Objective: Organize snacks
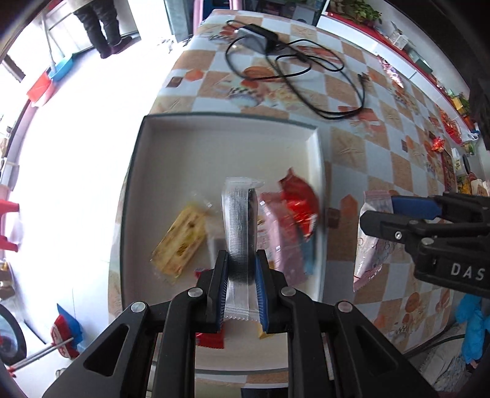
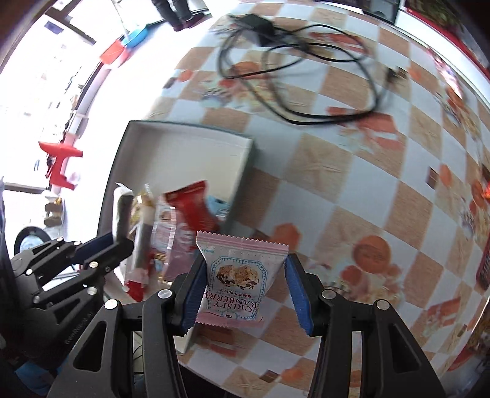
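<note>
My left gripper point(image 1: 242, 260) is shut on a clear-wrapped dark snack point(image 1: 240, 220), held upright over the white box point(image 1: 229, 118). In the box lie a yellow bar point(image 1: 180, 242), a red packet point(image 1: 298, 205) and a pink packet point(image 1: 275, 235). My right gripper point(image 2: 245, 269) is shut on a pink cranberry crisp packet point(image 2: 242, 275), above the checked tablecloth just right of the box point(image 2: 183, 130). The right gripper point(image 1: 395, 217) and its pink packet point(image 1: 372, 245) also show in the left wrist view. The left gripper point(image 2: 104, 248) and its snack point(image 2: 122, 214) appear in the right wrist view.
A black cable with a grey adapter point(image 1: 294, 61) sprawls on the table beyond the box. The table edge runs along the box's left side, with bright floor below. A person's legs point(image 1: 101, 27) stand far off. A red stool point(image 2: 61, 159) is on the floor.
</note>
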Action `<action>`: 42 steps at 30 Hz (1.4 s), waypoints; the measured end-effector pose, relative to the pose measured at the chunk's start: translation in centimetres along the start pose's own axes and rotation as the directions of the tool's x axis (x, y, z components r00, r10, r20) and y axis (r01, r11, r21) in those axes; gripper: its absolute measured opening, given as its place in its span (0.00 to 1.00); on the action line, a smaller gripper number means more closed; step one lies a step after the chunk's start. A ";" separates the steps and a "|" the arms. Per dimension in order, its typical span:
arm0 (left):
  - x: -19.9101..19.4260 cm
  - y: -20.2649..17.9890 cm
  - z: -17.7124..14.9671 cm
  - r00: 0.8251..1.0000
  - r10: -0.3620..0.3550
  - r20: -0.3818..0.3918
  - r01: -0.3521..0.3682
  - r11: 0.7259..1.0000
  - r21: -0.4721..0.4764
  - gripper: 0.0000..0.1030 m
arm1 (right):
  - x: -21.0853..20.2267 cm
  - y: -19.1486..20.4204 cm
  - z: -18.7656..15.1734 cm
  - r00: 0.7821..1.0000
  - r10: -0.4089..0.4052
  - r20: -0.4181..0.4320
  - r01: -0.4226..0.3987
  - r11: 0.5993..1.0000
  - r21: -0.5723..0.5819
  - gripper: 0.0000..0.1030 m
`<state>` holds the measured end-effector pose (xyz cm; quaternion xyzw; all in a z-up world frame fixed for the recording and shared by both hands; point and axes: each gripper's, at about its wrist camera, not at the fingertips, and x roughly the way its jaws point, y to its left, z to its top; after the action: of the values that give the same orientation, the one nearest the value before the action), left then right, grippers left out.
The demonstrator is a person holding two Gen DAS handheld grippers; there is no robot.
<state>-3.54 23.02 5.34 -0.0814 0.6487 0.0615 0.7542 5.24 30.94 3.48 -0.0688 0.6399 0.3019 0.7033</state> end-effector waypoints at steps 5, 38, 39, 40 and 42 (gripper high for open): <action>1.1 2.1 -1.8 0.999 0.008 -0.040 -0.009 1.000 -0.026 0.18 | 1.3 3.5 0.1 0.999 0.013 -0.030 -0.014 0.999 -0.047 0.51; 0.8 5.7 -4.7 0.984 0.132 -0.121 -0.144 0.985 -0.096 0.87 | 3.0 9.1 -1.1 0.990 -0.133 -0.039 0.126 0.983 -0.137 1.00; 0.7 5.6 -4.7 0.984 0.133 -0.121 -0.144 0.985 -0.093 0.87 | 2.8 9.0 -1.1 0.990 -0.136 -0.037 0.130 0.982 -0.138 1.00; 0.7 5.5 -4.8 0.984 0.134 -0.121 -0.145 0.985 -0.090 0.87 | 2.7 8.9 -1.1 0.990 -0.139 -0.036 0.133 0.981 -0.140 1.00; 0.6 5.4 -4.9 0.983 0.139 -0.122 -0.150 0.985 -0.085 0.87 | 2.6 8.9 -1.2 0.989 -0.145 -0.034 0.138 0.980 -0.144 1.00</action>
<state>-9.24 27.30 3.79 -0.0729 0.6917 0.1418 0.7043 -0.39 38.41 3.44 -0.1706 0.6260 0.2942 0.7018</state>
